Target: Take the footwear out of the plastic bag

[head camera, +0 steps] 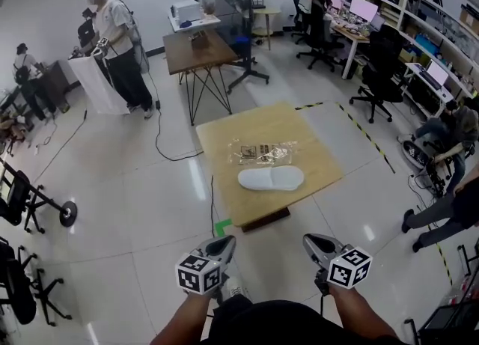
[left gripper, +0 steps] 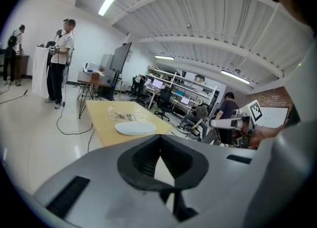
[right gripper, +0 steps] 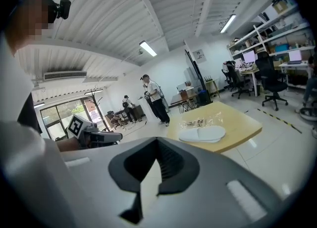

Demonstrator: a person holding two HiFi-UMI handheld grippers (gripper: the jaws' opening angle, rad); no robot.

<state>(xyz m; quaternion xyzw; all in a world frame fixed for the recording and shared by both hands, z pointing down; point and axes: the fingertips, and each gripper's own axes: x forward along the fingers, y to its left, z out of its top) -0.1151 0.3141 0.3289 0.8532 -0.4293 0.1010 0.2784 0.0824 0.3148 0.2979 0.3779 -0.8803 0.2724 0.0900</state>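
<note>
Slipper point(head camera: 271, 179): on the table point(head camera: 318, 130), just beside the bag point(head camera: 262, 152).
Left claw point(head camera: 224, 244): shut tight, empty.
Right claw point(head camera: 313, 243): shut tight, empty.

A light wooden table point(head camera: 318, 153) is seen at centre. From it, a darker table point(head camera: 198, 50) is set at 11 o'clock, a standing person in a white shirt point(head camera: 116, 25) at 10 o'clock, black office chairs point(head camera: 378, 74) at 2 o'clock, striped floor tape point(head camera: 367, 135) at 3 o'clock, and a green floor mark point(head camera: 222, 226) at 7 o'clock.
</note>
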